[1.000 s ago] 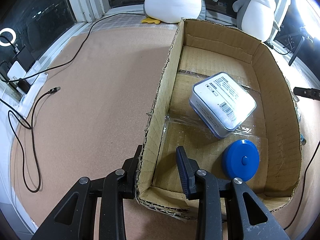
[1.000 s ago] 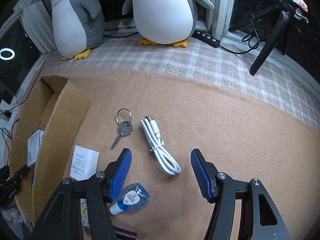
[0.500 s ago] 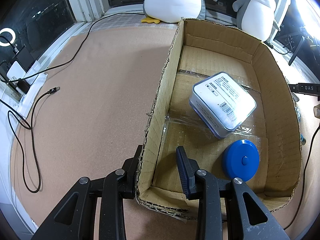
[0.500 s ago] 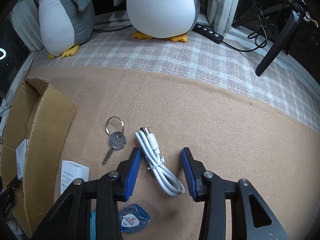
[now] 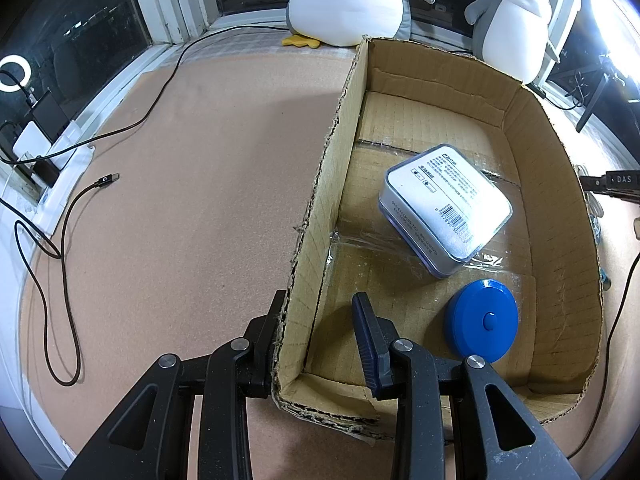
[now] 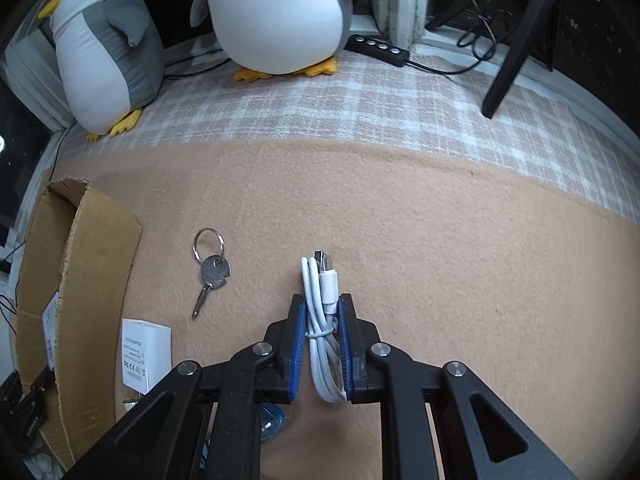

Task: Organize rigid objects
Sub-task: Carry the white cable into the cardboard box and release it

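Note:
My right gripper [image 6: 322, 300] points down at the tan mat, and its jaws are closing with both blue pads against a bundled white USB cable [image 6: 320, 276]. Left of the cable lies a key on a ring [image 6: 212, 270]. My left gripper [image 5: 319, 300] is shut astride the left wall of the open cardboard box [image 5: 560, 240] at its near corner, one finger outside and one inside. On the box floor lie a silver tin with a white label [image 5: 448, 204] and a round blue case [image 5: 482, 320].
A white adapter card [image 6: 146, 356] and a clear blue packet [image 6: 272, 420] lie by the box wall [image 6: 92, 260], under my right gripper's left arm. Two plush penguins [image 6: 276, 16] sit on the checked cloth at the back. A black cable [image 5: 48, 240] trails over the mat on the left.
My right gripper shifted over the white cable and its jaws narrowed from wide apart to touching the bundle. The left gripper and the box kept still.

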A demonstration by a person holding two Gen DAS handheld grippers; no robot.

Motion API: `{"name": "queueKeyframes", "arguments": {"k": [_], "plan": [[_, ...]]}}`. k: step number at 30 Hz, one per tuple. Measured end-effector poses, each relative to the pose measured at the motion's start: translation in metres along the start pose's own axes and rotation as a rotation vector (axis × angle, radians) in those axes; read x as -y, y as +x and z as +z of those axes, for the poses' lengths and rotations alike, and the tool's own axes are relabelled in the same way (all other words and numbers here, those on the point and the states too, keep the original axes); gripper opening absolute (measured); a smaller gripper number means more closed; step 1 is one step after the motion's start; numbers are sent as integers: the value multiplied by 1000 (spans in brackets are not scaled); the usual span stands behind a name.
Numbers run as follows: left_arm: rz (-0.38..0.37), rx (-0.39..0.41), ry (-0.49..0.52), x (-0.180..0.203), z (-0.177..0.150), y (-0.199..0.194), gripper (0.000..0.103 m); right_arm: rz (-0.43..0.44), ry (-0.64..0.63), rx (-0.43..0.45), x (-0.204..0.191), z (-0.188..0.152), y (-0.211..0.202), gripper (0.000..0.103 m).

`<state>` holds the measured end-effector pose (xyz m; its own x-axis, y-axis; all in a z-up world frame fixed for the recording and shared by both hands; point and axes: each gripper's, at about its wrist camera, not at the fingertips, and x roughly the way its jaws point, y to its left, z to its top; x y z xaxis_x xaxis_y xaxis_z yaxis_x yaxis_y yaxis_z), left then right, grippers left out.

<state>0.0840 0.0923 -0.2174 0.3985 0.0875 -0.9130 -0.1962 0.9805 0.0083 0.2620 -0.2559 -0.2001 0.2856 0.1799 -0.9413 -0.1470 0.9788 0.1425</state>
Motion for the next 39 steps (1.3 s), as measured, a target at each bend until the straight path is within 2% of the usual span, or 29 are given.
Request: {"name": "queueKeyframes", "arguments": {"k": [7,10,21,30,39], "plan": [[-3,5,-1,1,-1,0,34,33,42,42,8,-18,-23,14],[-1,7,2,2,-2,0,34,73,39,71,1,-20,-41,14],[1,9,3,1,-2,-1,34,209,-110,151,-85,-18,-92,14],[1,10,2,0,-1,-1,34,294,-214,123,-165,-15,-78,14],[0,10,0,0,-1,-2,34,270,-267,59,-207,-19,-41,14]]}}
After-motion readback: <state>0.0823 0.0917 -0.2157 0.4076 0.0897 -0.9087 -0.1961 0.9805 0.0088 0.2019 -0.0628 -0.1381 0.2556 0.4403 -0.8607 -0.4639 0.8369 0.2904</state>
